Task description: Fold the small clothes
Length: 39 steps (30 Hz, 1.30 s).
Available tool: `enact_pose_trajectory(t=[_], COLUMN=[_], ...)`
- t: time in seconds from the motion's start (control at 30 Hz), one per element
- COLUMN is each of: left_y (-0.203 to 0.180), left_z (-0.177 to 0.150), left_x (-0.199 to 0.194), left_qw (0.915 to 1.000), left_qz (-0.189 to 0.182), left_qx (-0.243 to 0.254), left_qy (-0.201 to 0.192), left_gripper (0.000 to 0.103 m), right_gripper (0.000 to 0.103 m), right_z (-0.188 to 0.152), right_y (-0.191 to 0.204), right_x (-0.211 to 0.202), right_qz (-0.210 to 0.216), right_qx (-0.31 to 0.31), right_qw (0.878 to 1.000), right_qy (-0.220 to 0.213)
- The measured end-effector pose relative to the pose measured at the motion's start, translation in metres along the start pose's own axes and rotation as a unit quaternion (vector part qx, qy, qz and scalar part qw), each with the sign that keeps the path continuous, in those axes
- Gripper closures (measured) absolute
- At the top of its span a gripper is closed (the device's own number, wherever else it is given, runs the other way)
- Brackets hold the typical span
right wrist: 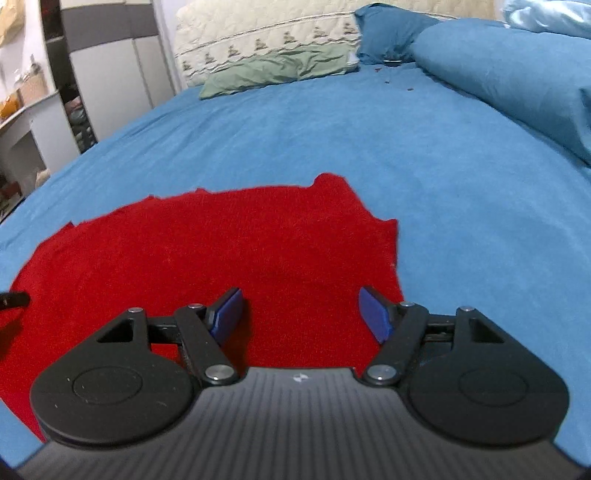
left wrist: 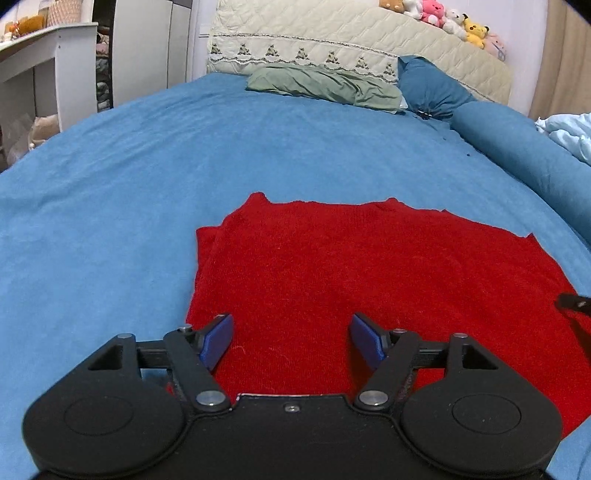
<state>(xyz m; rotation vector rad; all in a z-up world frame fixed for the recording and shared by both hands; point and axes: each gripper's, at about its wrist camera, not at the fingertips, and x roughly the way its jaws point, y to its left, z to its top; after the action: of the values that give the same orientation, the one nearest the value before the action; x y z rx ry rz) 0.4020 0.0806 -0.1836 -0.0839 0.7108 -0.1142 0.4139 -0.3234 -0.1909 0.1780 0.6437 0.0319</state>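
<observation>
Garment: red knit top (left wrist: 369, 280) lay spread flat on the blue bed cover (left wrist: 129, 184), at the near end of the bed, below both tools.
Handling: judged soft, light and limp; fuzzy knit likely grippy against the pads, prone to stretch and sag when lifted by one point.
Where to take hold: probably at the near hem corners or the outer side edges, pinching through both layers.
Left gripper (left wrist: 291, 341): spread wide, nothing held, blue pads (left wrist: 218, 341) hovering over the near left part of the garment.
Right gripper (right wrist: 301, 314): likewise wide open and empty, over the near right part.
Left view only: doubled-over flap along the garment's left edge (left wrist: 208, 247); plush toys (left wrist: 436, 14) on the headboard.
Right view only: garment's ragged right edge (right wrist: 391, 240); large blue pillow (right wrist: 517, 81) close by.
</observation>
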Motion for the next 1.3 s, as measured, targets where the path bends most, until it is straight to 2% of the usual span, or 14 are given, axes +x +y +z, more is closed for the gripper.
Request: enact_pose_trajectory(t=[0.1,0.13,0.2,0.3,0.43,0.6,0.67,0.73,0.9,1.0,1.07,1.1,1.2,1.3], left_y=[-0.012,-0.019,-0.038,-0.065,-0.089,-0.096,-0.096,-0.095,-0.103,-0.103,-0.101,-0.1,-0.099,-0.083], left_z=[0.003,0.005,0.008,0.013,0.01,0.0,-0.002,-0.005,-0.01,-0.009,-0.008,-0.008,-0.006,0.004], left_x=[-0.02,-0.026,-0.041,-0.043,-0.025,0.007,0.014,0.02,0.027,0.028,0.03,0.031,0.028,0.012], left_qw=[0.9997,0.9993,0.998,0.9977,0.9974,0.9985,0.9984,0.9982,0.9968,0.9969,0.997,0.997,0.9962,0.9967], left_qz=[0.007,0.007,-0.006,-0.032,-0.057,-0.049,-0.046,-0.045,-0.023,-0.02,-0.023,-0.025,-0.031,-0.05], left_qx=[0.01,0.015,0.03,0.041,0.032,0.024,0.023,0.026,0.062,0.052,0.046,0.048,0.059,0.041], left_qy=[-0.02,-0.034,-0.055,-0.043,-0.031,0.005,0.022,0.03,0.045,0.055,0.057,0.055,0.056,0.05], left_gripper=[0.003,0.0,0.0,0.0,0.0,0.0,0.0,0.0,0.0,0.0,0.0,0.0,0.0,0.0], right_gripper=[0.014,0.012,0.009,0.009,0.01,0.012,0.019,0.021,0.034,0.055,0.074,0.078,0.08,0.081], right_z=[0.006,0.006,0.003,-0.013,-0.039,-0.055,-0.058,-0.059,-0.064,-0.064,-0.062,-0.061,-0.051,-0.027], right_y=[0.004,0.003,-0.002,-0.013,-0.025,-0.023,-0.02,-0.015,-0.007,-0.006,-0.007,-0.009,-0.021,-0.021], right_x=[-0.045,-0.061,-0.084,-0.102,-0.103,-0.091,-0.084,-0.074,-0.066,-0.068,-0.07,-0.072,-0.081,-0.1], right_qz=[-0.008,-0.021,-0.057,-0.077,-0.081,-0.078,-0.073,-0.072,-0.072,-0.061,-0.058,-0.056,-0.027,0.039], right_qx=[0.009,0.009,0.009,0.021,0.051,0.054,0.047,0.039,0.031,0.036,0.048,0.06,0.129,0.185], right_qw=[1.0,0.999,0.998,0.996,0.995,0.995,0.996,0.996,0.997,0.997,0.997,0.997,0.991,0.98], right_qy=[-0.028,-0.034,-0.035,-0.026,-0.013,-0.02,-0.024,-0.024,-0.02,-0.014,-0.013,-0.014,-0.023,-0.061])
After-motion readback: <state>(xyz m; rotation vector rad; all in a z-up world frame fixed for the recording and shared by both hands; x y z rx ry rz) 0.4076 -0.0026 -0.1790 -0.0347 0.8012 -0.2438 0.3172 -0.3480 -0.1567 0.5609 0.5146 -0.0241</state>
